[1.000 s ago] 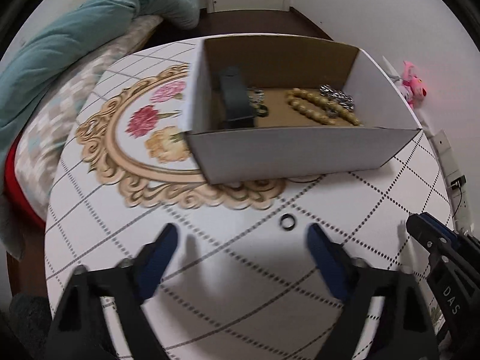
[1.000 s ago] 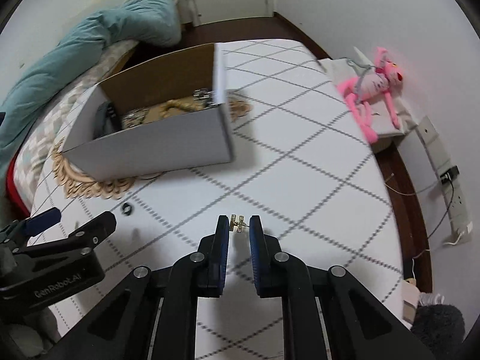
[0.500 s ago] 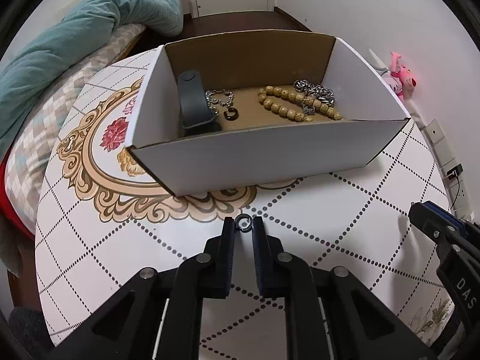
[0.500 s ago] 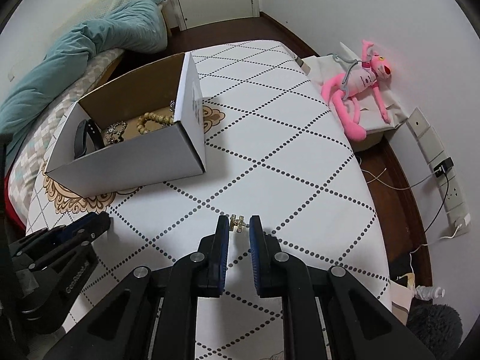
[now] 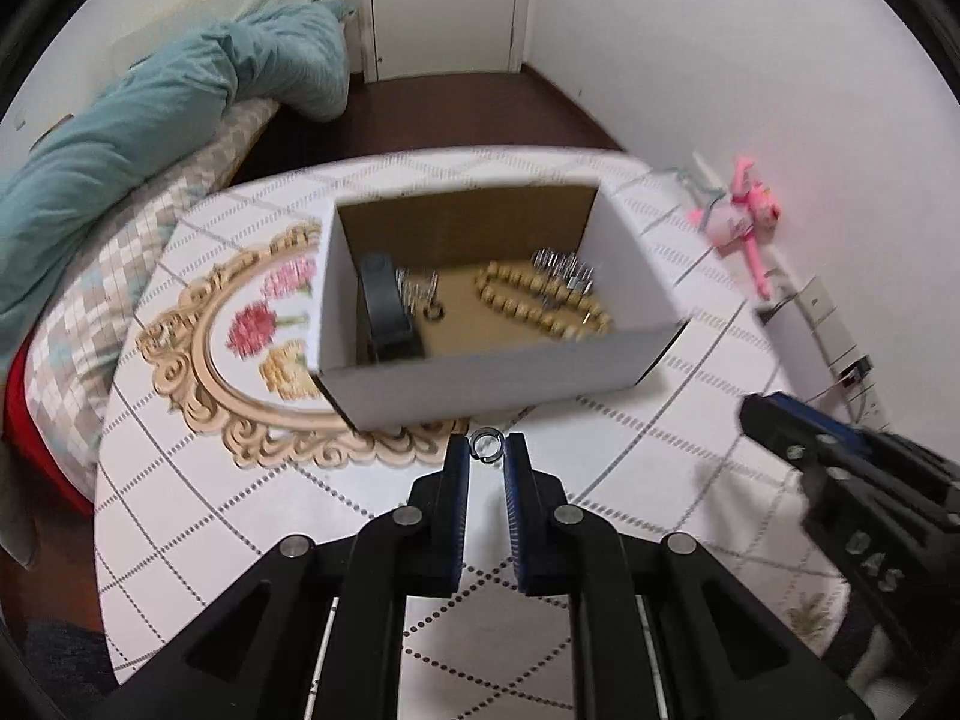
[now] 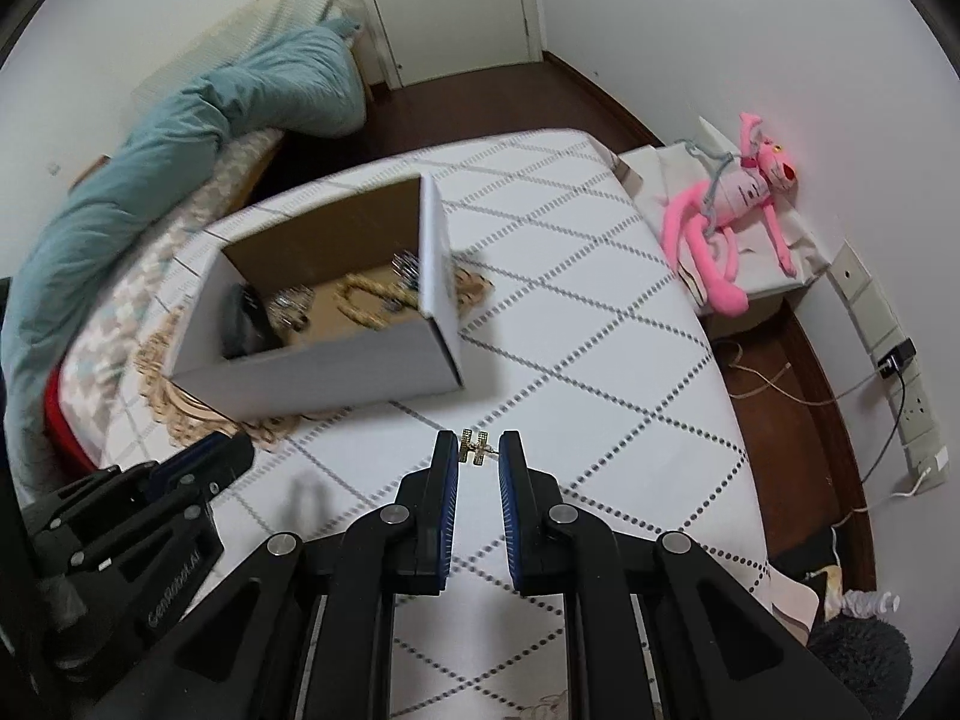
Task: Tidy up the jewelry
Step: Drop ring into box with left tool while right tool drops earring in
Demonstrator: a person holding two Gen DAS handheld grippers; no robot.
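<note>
My left gripper (image 5: 486, 450) is shut on a small dark ring (image 5: 485, 443), held above the table just in front of the white cardboard box (image 5: 498, 375). In the box lie a dark grey strap (image 5: 387, 306), a wooden bead bracelet (image 5: 540, 303), silver chains (image 5: 564, 270) and a small ring (image 5: 433, 312). My right gripper (image 6: 478, 450) is shut on a small gold earring (image 6: 475, 447), lifted over the table to the right of the box (image 6: 324, 360). Each gripper shows at the edge of the other's view.
The round table (image 6: 600, 312) has a dotted diamond cloth with a gold floral frame (image 5: 198, 360). A bed with a teal quilt (image 5: 150, 138) lies to the left. A pink plush toy (image 6: 732, 204) rests on a low stand at the right, near wall sockets (image 6: 900, 360).
The left gripper closed on the ring that lay on the table and rose with it. The right gripper also rose with the earring. The box now looks farther below both.
</note>
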